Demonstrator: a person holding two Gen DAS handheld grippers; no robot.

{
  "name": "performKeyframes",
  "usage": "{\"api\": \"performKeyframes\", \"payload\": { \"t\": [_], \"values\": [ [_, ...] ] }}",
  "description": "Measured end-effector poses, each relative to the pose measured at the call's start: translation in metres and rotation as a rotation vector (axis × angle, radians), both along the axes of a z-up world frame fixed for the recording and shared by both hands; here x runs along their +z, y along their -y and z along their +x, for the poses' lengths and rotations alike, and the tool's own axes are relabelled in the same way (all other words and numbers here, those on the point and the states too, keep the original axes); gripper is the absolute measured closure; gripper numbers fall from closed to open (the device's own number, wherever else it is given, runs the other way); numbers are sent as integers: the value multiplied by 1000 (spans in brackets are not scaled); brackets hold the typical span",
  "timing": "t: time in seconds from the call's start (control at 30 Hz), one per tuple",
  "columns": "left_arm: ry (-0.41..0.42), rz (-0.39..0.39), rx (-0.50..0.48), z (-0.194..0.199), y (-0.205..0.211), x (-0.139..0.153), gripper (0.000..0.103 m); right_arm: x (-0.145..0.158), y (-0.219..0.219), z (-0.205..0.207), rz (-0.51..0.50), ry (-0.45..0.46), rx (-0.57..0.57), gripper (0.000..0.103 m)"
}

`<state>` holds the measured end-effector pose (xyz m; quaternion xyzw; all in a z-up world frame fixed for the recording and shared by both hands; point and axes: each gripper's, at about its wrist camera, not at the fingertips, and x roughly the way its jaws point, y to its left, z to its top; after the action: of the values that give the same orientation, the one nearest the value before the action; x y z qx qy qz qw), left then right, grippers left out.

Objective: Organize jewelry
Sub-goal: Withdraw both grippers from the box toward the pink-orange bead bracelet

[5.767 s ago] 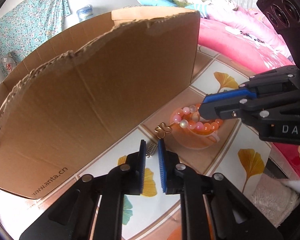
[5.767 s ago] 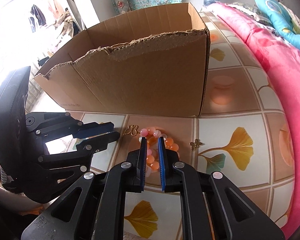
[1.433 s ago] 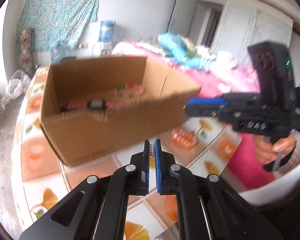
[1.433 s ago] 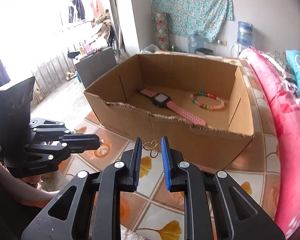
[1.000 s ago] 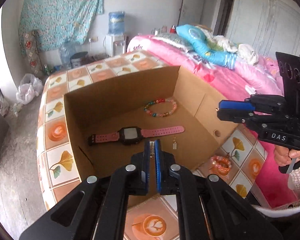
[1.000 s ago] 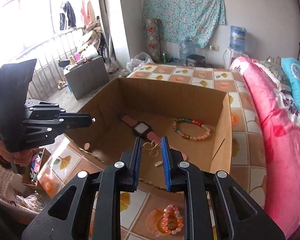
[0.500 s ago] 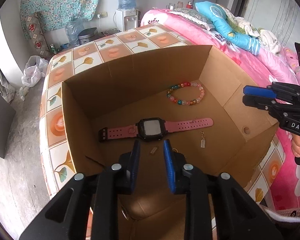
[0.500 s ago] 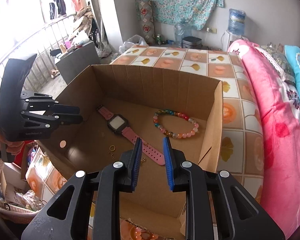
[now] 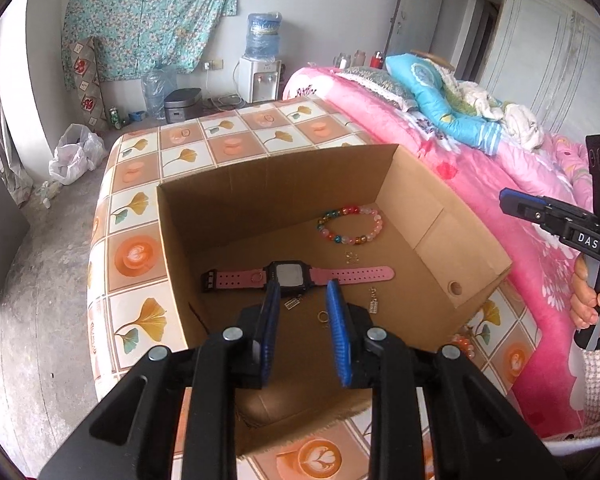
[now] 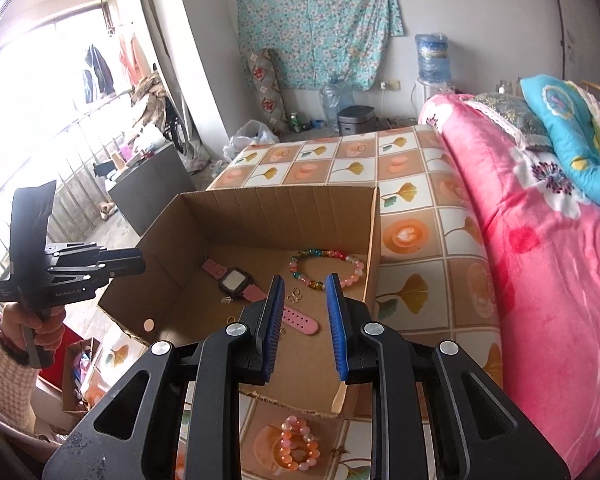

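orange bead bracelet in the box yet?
No, the orange bead bracelet lies on the tiled tabletop outside the cardboard box, near its front wall.

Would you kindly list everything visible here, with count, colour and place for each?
Cardboard box: one, brown, open-topped, on the tiled table.
Watch: one, pink strap, black face, flat on the box floor.
Multicoloured bead bracelet: one, inside the box, toward its far wall.
Small charms: several, gold or silver, loose on the box floor.
Orange-pink bead bracelet: one, on the table outside the box.
Table: one, orange and white leaf-pattern tiles.
Bed: one, pink floral cover.
Water dispenser: one, white, by the wall.
Left tool: black, blue pads, open, empty.
Right tool: same, open, empty.
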<state>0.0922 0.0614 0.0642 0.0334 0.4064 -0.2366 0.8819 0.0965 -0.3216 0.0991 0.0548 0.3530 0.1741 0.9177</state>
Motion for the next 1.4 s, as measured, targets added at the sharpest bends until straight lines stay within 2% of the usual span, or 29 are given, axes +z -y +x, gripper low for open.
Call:
{"api": "performKeyframes", "payload": {
  "t": [0.13,0.2,0.27,0.37,0.47,0.57,0.7,0.93,0.97,1.13,1.4],
  "values": [
    [79,-97,-67,-38,-2,14,69,7,13,-27,59,21,-31,81],
    [120,-113,-120,-61,0,17,62,6,19,-40,81,24,-47,81],
    [140,-113,-173,-82,5,16,49,0,23,-52,90,5,-62,81],
    [135,-104,-247,-107,19,5,38,-26,22,-59,100,-75,-69,79],
    [76,-47,-258,-119,42,-24,33,-64,8,-59,36,-186,-87,79],
    [-13,50,-202,-116,64,-64,31,-97,-11,-56,-46,-244,-84,81],
    [-60,153,-128,-108,78,-104,31,-121,-31,-47,-167,-258,-67,82],
    [-64,162,-75,-106,76,-117,30,-143,-47,-33,-282,-275,-29,90],
    [-64,161,-66,-105,74,-117,30,-143,-48,-32,-281,-279,-22,94],
    [-63,161,-26,-102,63,-120,30,-148,-64,-37,-239,-293,17,95],
    [-72,153,36,-100,42,-124,30,-164,-107,-33,3,-358,140,95]
  ]
}}
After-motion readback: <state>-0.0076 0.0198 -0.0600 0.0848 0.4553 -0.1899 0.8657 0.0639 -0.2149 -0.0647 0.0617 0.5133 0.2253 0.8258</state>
